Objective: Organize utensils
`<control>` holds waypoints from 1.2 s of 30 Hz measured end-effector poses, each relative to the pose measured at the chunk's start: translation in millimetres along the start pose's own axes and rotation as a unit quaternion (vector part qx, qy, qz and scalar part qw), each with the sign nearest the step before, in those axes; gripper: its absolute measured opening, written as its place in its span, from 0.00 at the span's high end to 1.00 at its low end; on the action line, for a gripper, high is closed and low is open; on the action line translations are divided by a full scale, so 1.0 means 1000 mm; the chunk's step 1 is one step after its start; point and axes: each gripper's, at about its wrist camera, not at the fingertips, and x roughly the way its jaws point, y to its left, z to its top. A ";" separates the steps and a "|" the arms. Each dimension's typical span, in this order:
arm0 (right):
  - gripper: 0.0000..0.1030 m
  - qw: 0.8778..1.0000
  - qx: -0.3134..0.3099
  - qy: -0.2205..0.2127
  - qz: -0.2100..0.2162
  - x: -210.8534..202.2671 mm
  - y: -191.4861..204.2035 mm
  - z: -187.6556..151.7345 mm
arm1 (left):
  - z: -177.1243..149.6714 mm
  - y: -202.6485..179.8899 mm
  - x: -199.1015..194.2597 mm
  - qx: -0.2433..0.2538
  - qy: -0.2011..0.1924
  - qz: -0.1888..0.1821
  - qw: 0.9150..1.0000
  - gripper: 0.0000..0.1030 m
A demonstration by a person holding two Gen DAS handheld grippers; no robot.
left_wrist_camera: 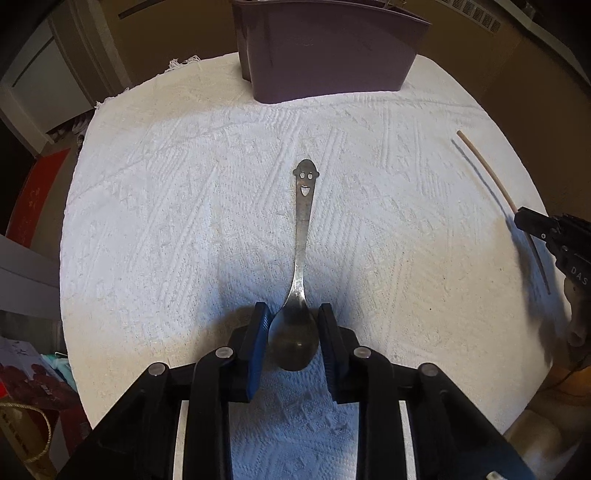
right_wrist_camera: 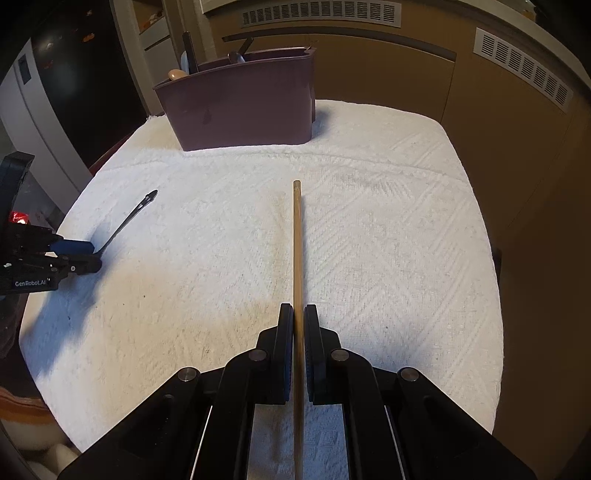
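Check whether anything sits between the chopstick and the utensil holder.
Nothing visible does. The right gripper grips the chopstick, and only bare white cloth lies ahead up to the purple holder.

Probably home: utensil caddy, radiator vents.

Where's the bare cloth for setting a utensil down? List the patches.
Free: the wide strip of white cloth between the chopstick and the cloth's right edge, and the middle between chopstick and spoon, up to the purple caddy. Crowded: at the left gripper around the spoon bowl.
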 end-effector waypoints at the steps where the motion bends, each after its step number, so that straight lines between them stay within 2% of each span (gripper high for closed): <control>1: 0.94 1.000 0.000 0.001 0.000 0.001 0.000 0.000 | -0.002 0.000 -0.001 0.000 -0.001 0.000 1.000 0.76; 11: 0.94 1.000 0.001 0.005 0.002 0.005 0.000 0.000 | 0.004 -0.035 -0.017 0.034 -0.035 -0.035 0.998 0.76; 18: 0.94 1.000 -0.001 0.014 0.001 0.009 0.000 -0.005 | 0.020 -0.057 0.009 0.052 -0.008 -0.032 0.998 0.76; 24: 0.93 1.000 -0.004 0.013 0.001 0.008 0.000 -0.006 | 0.051 -0.063 0.015 0.047 -0.008 -0.036 0.998 0.76; 32: 0.93 1.000 -0.004 0.009 0.009 0.009 -0.003 -0.006 | 0.073 -0.087 0.032 0.097 0.025 0.019 0.995 0.75; 33: 0.93 1.000 -0.004 0.008 0.010 0.009 -0.003 -0.006 | 0.076 -0.088 0.034 0.102 0.034 0.023 0.994 0.73; 35: 0.93 1.000 -0.003 0.005 0.014 0.009 -0.004 -0.007 | 0.084 -0.086 0.039 0.099 0.055 0.027 0.993 0.61; 36: 0.93 1.000 -0.001 0.004 0.015 0.009 -0.004 -0.007 | 0.089 -0.081 0.043 0.087 0.069 0.026 0.993 0.46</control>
